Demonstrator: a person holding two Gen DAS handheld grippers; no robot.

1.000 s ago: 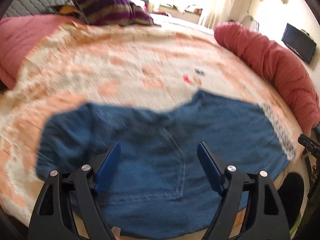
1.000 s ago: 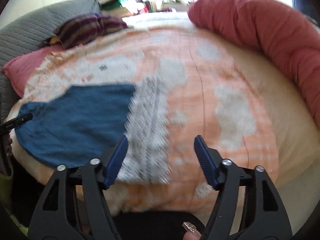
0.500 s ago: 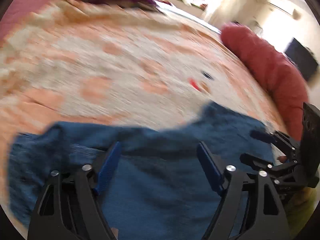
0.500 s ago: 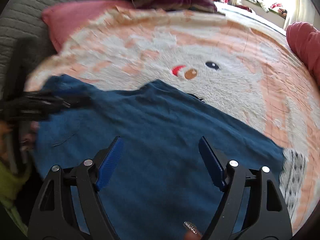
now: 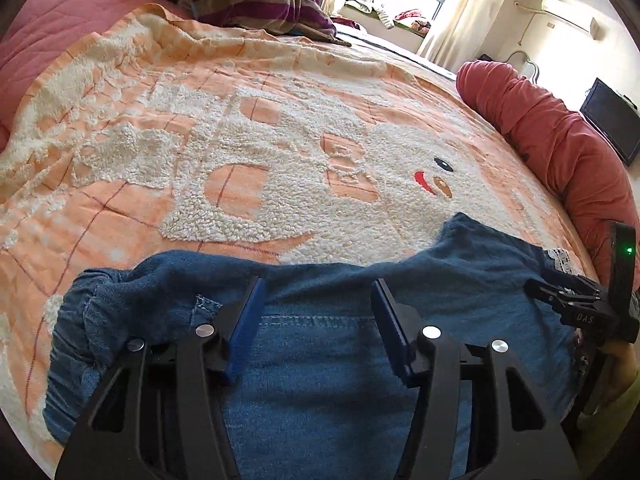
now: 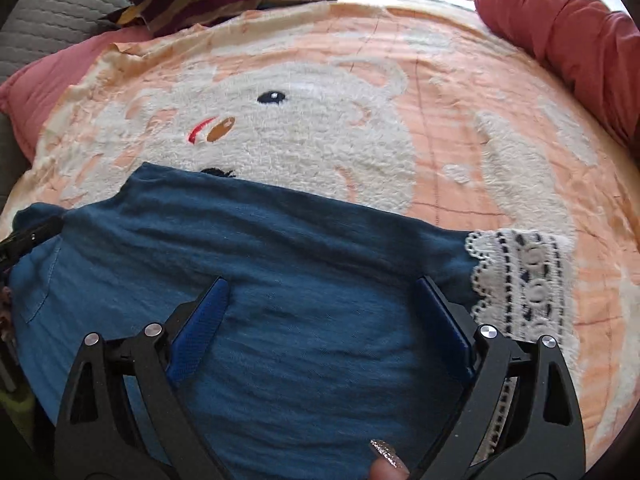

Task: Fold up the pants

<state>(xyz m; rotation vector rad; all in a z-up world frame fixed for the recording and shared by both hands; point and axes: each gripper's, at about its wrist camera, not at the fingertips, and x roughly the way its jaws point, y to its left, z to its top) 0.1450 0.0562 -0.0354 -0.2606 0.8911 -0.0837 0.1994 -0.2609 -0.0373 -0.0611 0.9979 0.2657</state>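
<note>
Both my grippers, left (image 5: 316, 292) and right (image 6: 320, 292), hover with jaws apart over the pants (image 6: 280, 320), which lie along the bed's (image 6: 460, 128) near edge.

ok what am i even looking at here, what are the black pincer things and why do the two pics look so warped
No robot: a person holds one pincer tool in each hand, and a wide-angle camera on each tool looks forward along its two fingers, which bends the view. One picture comes from the left tool, the other from the right tool. Both stand open, gripping nothing. Under them lie blue denim pants with a white lace hem, spread on a peach blanket on a bed.
</note>
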